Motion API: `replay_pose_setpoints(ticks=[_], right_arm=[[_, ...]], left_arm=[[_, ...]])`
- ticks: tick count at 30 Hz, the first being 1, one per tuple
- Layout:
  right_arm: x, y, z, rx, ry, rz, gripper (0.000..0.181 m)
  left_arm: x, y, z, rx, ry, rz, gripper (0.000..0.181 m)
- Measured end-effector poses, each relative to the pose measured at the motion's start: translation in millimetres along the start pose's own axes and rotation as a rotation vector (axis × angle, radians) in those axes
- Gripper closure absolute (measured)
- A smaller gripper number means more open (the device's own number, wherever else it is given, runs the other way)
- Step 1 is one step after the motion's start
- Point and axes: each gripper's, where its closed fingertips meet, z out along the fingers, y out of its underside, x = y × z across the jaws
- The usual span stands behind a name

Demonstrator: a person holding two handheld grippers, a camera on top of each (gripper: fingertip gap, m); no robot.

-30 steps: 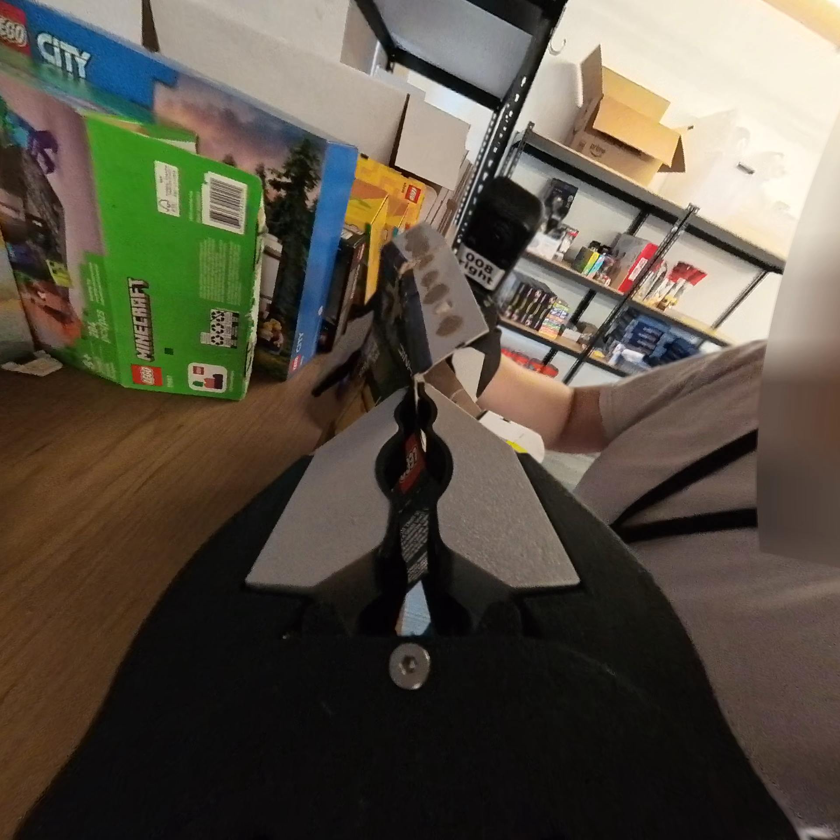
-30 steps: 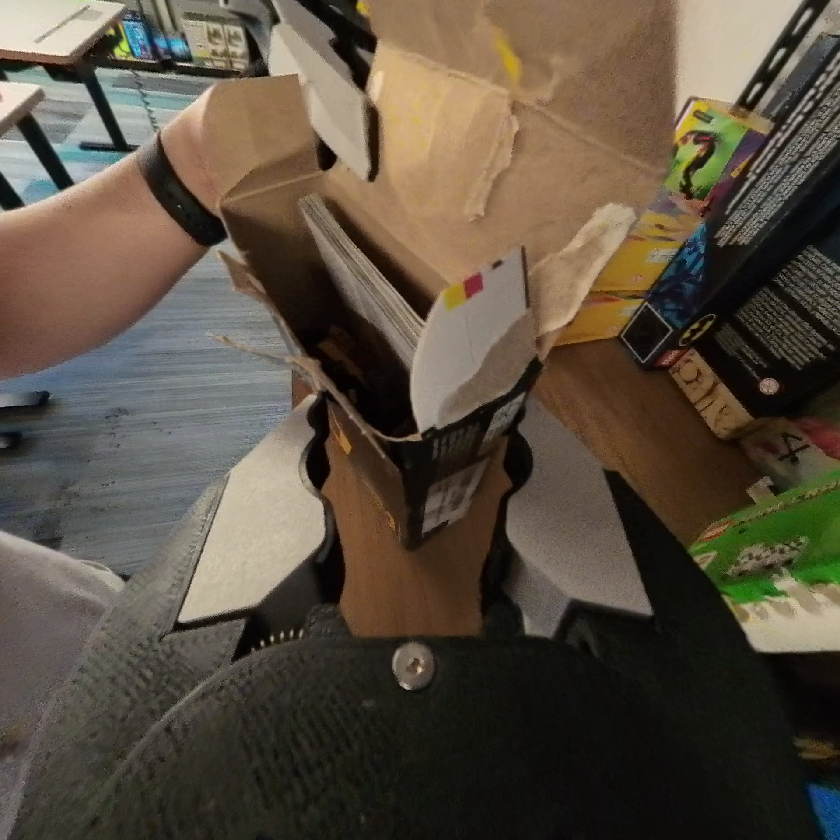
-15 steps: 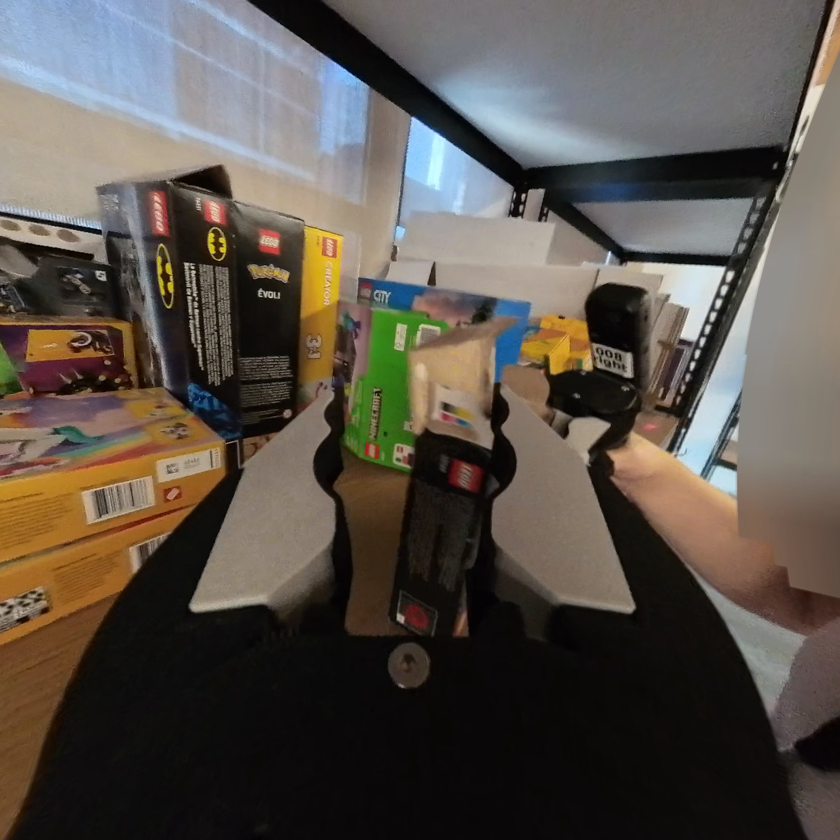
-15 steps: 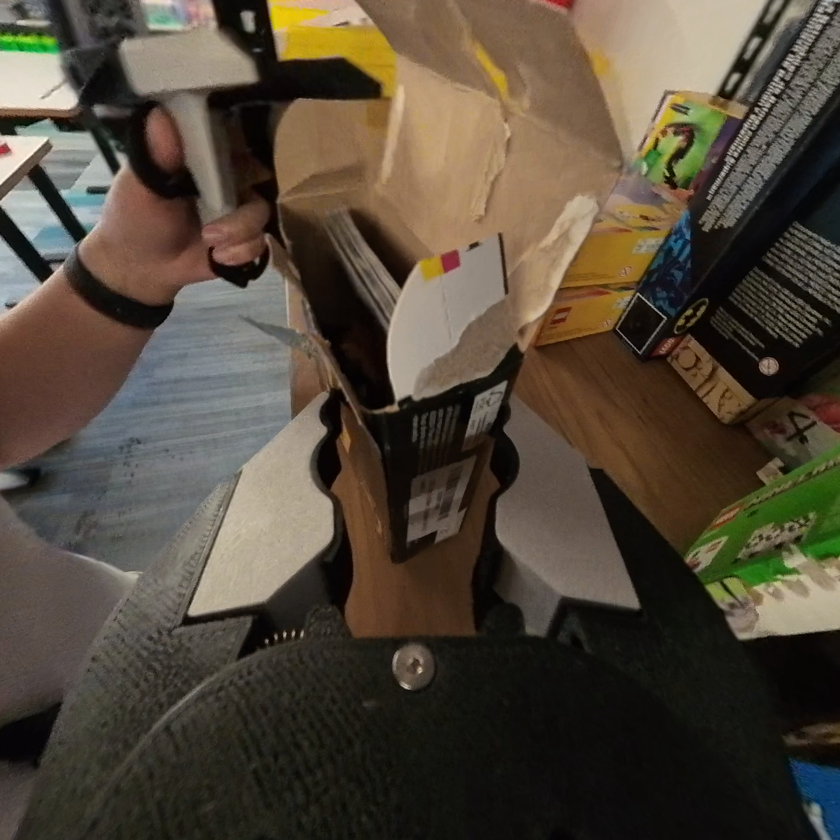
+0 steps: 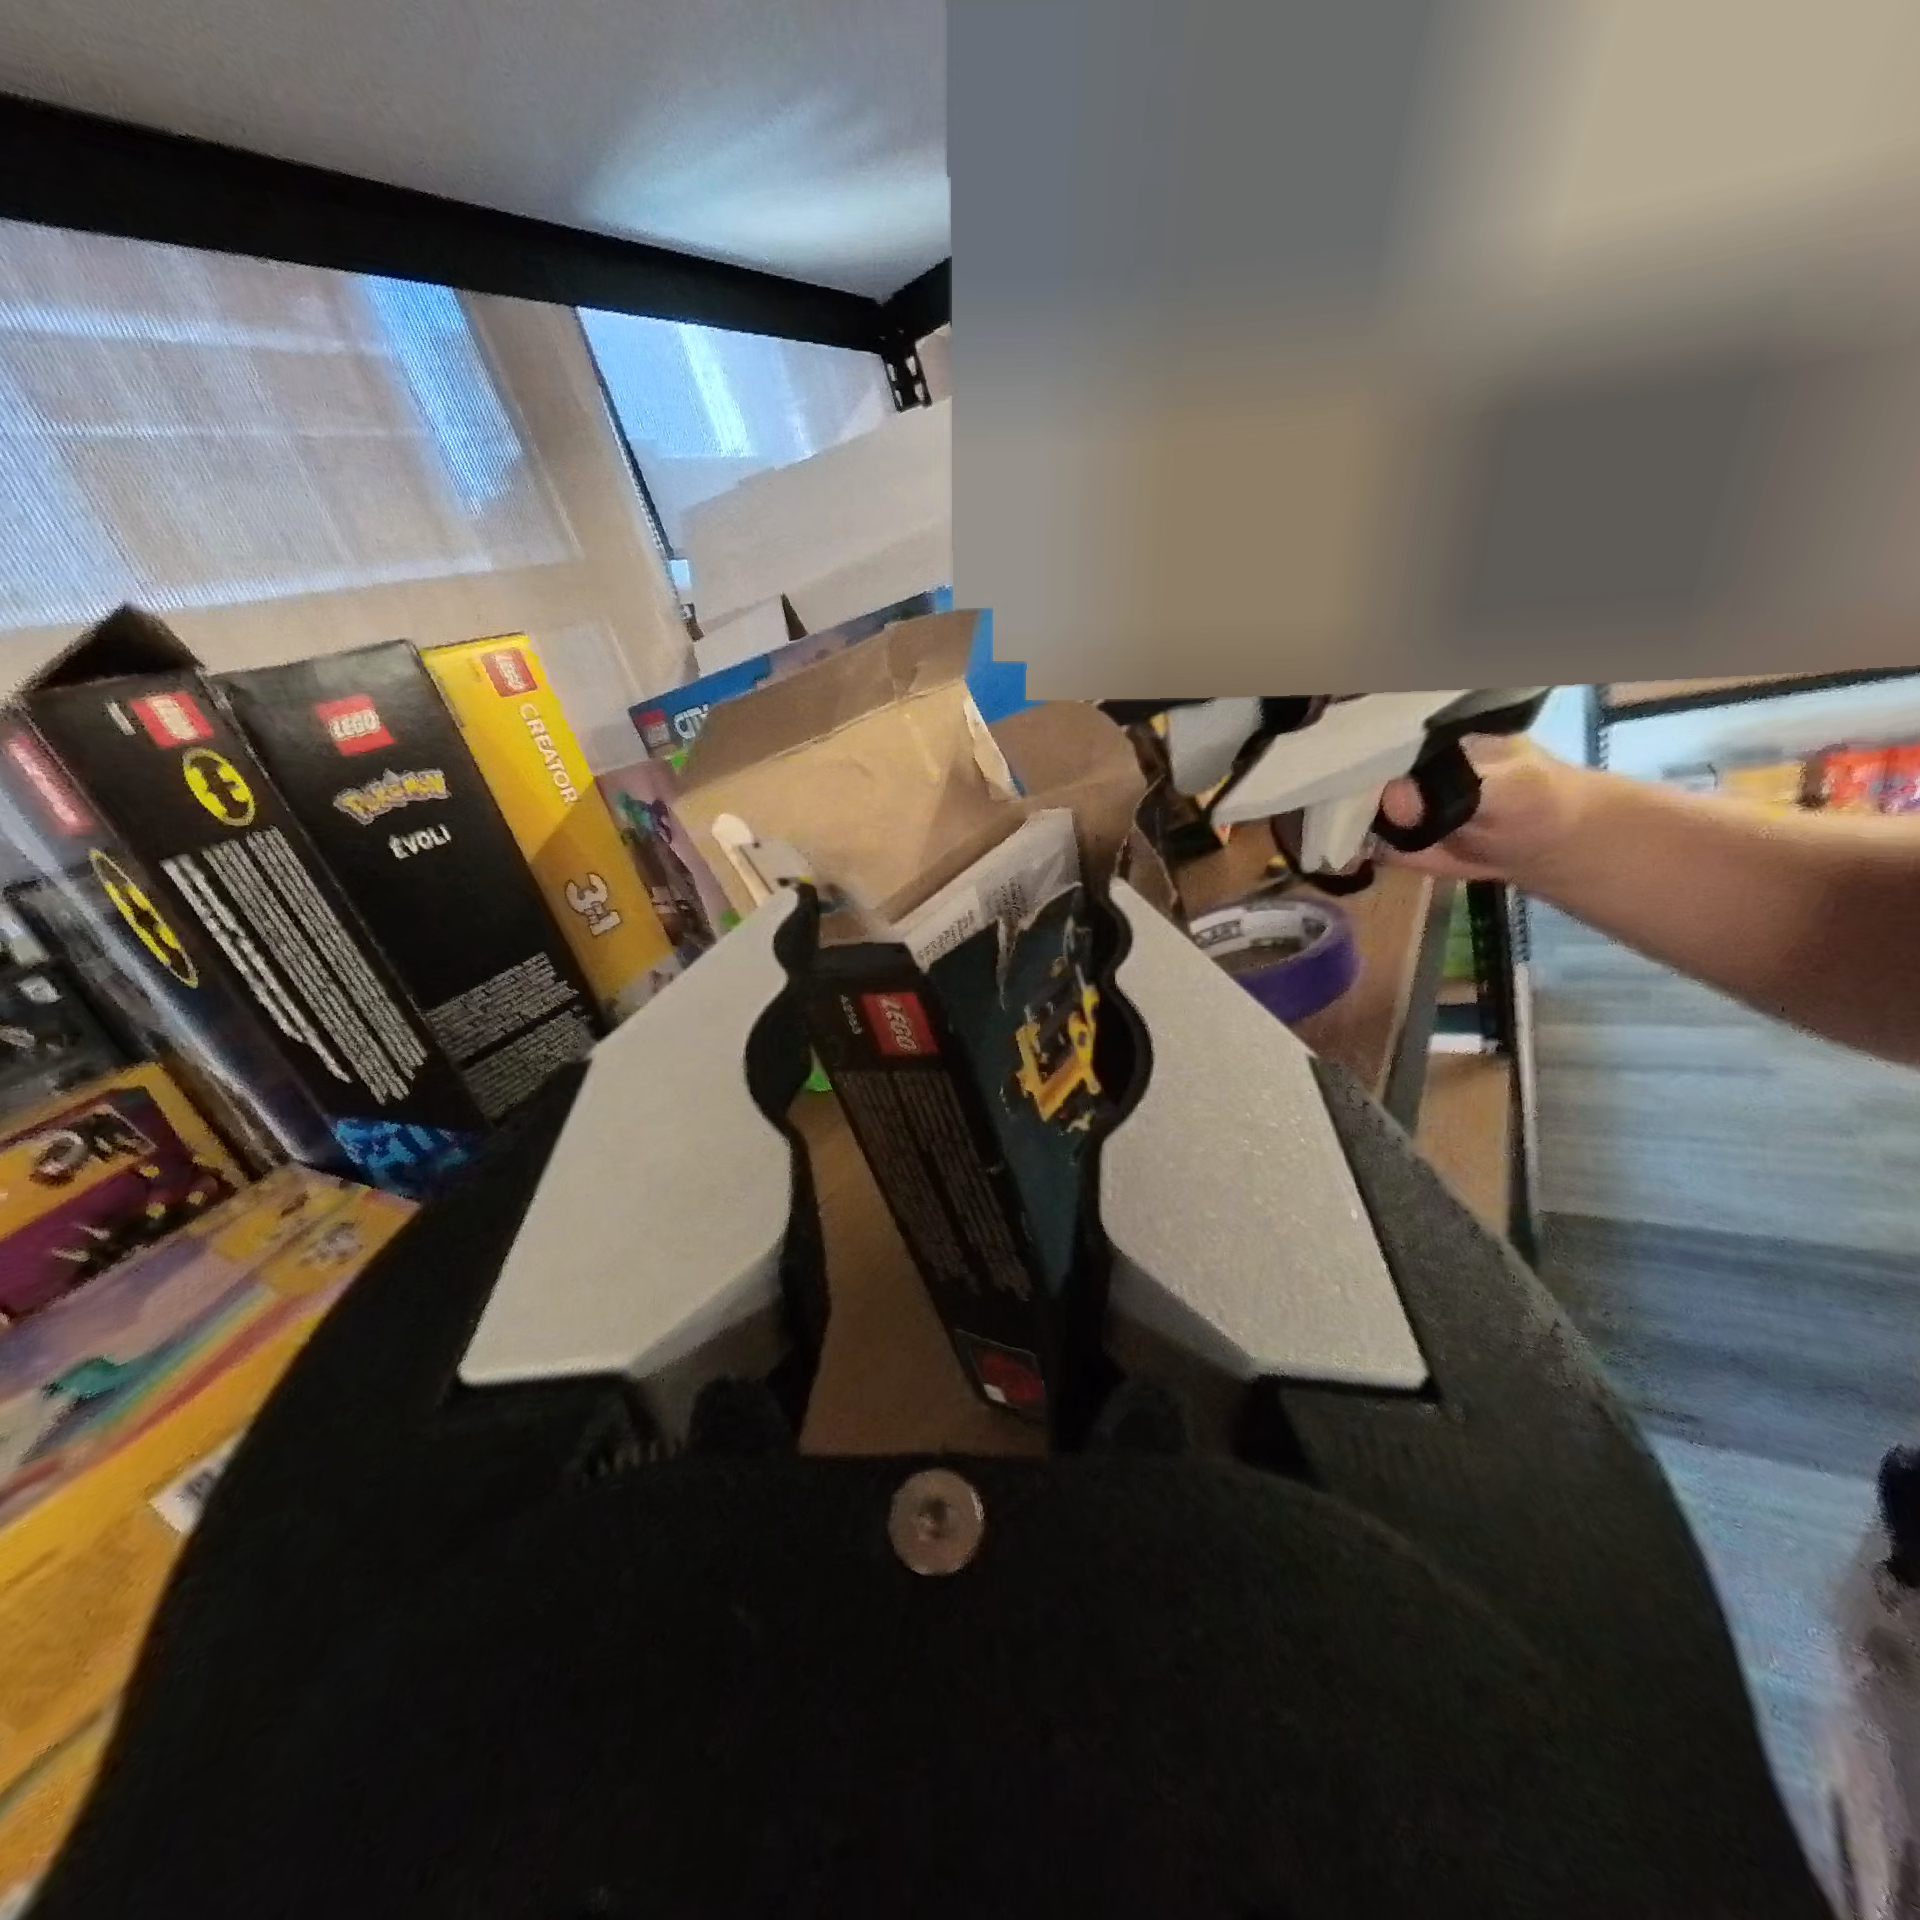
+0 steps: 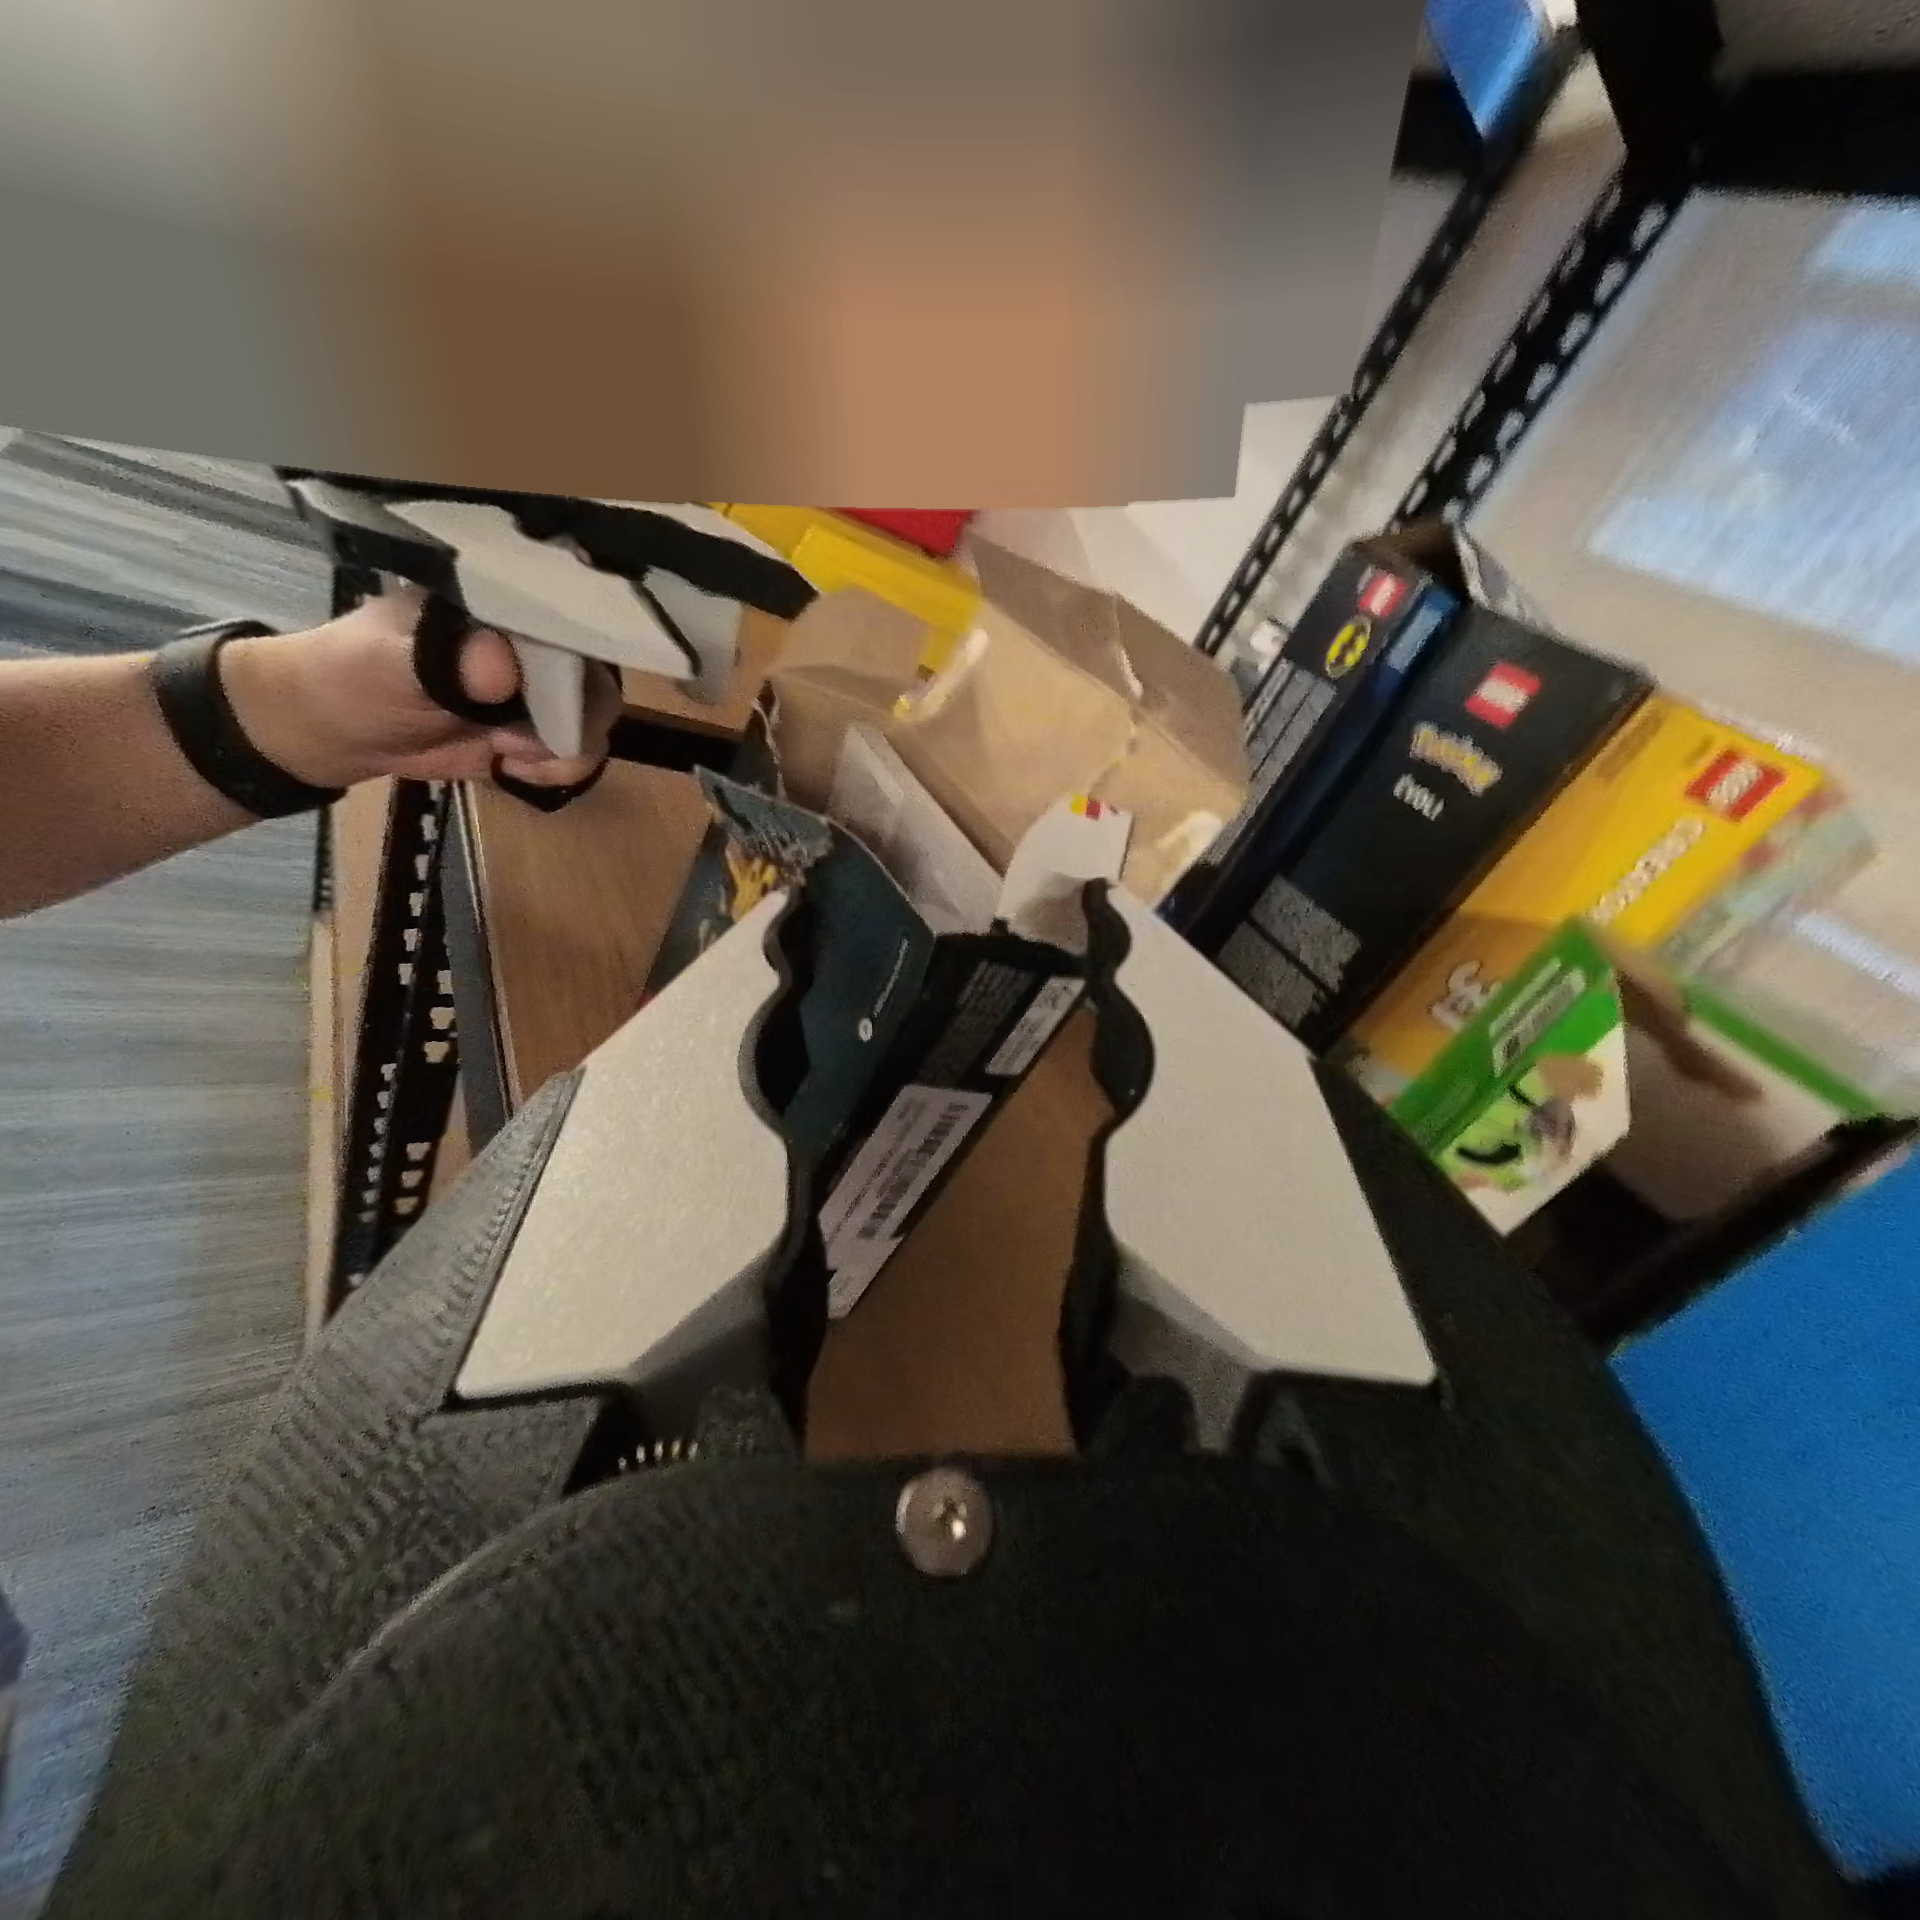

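Left gripper (image 5: pixel 951 940): fingers clamped on small dark box (image 5: pixel 961 1122), torn top flaps open. Right gripper (image 6: pixel 935 925): fingers clamped on same box (image 6: pixel 935 1049). Box held above wooden shelf (image 5: pixel 904 1351), near upright boxes (image 5: pixel 416 883).

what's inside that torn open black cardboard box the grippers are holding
Inside the torn-open black cardboard box, the right wrist view shows a white booklet-like stack standing at the opening. The box walls and brown torn flaps hide anything deeper.
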Motion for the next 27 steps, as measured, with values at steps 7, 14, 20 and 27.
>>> replay_pose_setpoints(ticks=[7,14,20,27], right_arm=[[-5.5,9.9,17.3,-0.07,-0.077,-0.105,0.129],[-15.9,17.9,33.0,-0.161,-0.108,-0.191,0.128],[-17.7,7.8,30.8,-0.087,-0.167,0.071,0.13],[-2.0,8.5,35.4,-0.045,-0.094,0.278,0.144]], left_arm=[[4.1,6.3,15.3,-0.058,-0.001,0.129,0.137],[7.3,15.6,24.0,-0.086,-0.005,0.087,0.144],[6.5,14.6,25.9,-0.073,-0.037,0.061,0.148],[7.8,11.9,26.4,-0.087,-0.019,0.044,0.162]])
